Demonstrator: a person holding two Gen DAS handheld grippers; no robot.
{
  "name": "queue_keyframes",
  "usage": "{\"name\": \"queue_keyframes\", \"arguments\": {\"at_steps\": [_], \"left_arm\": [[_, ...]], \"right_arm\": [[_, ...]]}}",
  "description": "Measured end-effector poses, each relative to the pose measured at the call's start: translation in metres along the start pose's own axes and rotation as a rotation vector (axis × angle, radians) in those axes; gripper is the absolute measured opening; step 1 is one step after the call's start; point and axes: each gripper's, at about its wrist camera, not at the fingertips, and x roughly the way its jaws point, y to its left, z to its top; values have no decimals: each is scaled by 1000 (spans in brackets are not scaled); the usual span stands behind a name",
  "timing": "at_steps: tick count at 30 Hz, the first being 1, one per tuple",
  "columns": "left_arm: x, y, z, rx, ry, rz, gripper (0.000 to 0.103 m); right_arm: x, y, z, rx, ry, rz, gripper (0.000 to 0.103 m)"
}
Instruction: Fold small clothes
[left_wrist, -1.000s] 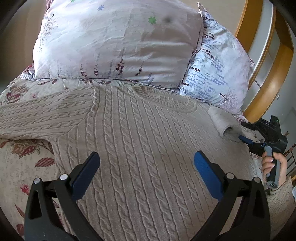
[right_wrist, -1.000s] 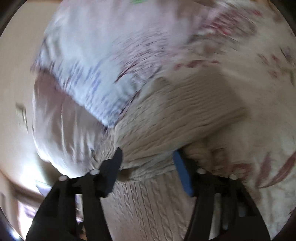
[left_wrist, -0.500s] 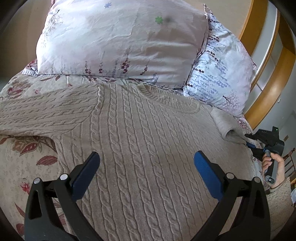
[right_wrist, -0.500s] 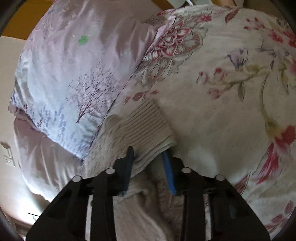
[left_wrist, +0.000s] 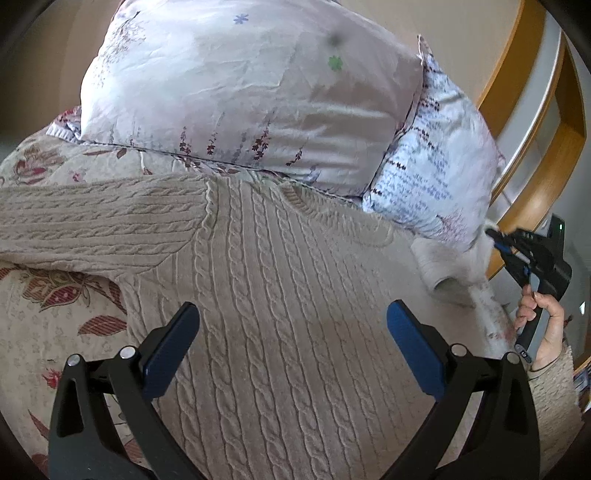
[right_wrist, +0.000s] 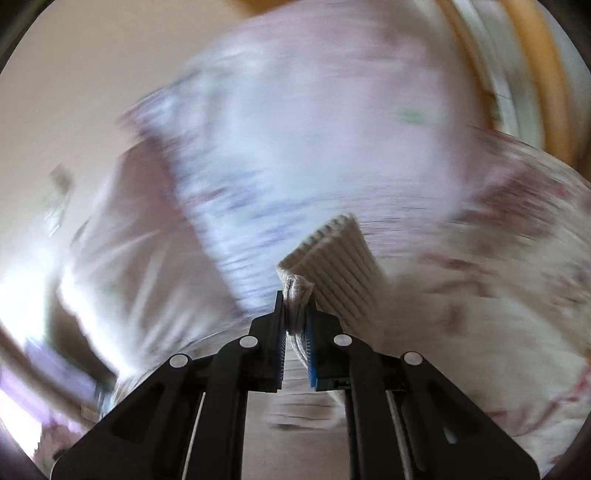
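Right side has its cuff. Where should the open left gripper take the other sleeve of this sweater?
Take the left sleeve by its far end, out of frame to the left, approaching from that side. It lies flat, stretched outward, so slide one of the fingers under the edge.

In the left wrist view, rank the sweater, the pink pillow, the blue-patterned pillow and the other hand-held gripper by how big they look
1. Sweater, nearest the camera.
2. Pink pillow.
3. Blue-patterned pillow.
4. Right hand-held gripper, small at the far edge, so its apparent size is unreliable.

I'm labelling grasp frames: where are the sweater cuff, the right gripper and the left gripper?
sweater cuff (right_wrist: 332, 254), right wrist view, ribbed face.
right gripper (right_wrist: 295, 317), right wrist view, between fingertips.
left gripper (left_wrist: 291, 325), left wrist view, between fingertips.
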Motion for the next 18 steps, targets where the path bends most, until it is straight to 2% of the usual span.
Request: {"name": "queue_keyframes", "arguments": {"at_steps": [4,6,9,10,11,12,13,14,16,18], "left_arm": [[-5,5,1,-13,-15,-6,101],[-8,8,1,-21,-24,-7,101],[-13,13,3,-46,-39,-18,101],[-14,14,4,-52,-41,-23,101],[-14,15,5,-60,-41,-27,101],[-14,16,6,-67,-37,-28,101],[-13,17,7,-71,-32,-28,101],[-12,17,8,-76,-24,-29,101],[-8,17,10,-86,-8,-36,100],[0,16,13,-96,17,-48,96]], "right_arm": [[39,77,-27,-148,112,151,9],[62,107,-44,-193,178,192,9],[106,145,-81,-253,329,245,10],[123,154,-98,-266,408,261,12],[134,159,-109,-270,464,256,24],[141,161,-117,-267,512,253,29],[143,159,-121,-244,545,270,39],[139,156,-119,-229,541,281,52],[113,140,-106,-204,464,279,64],[81,121,-91,-183,375,250,65]]}}
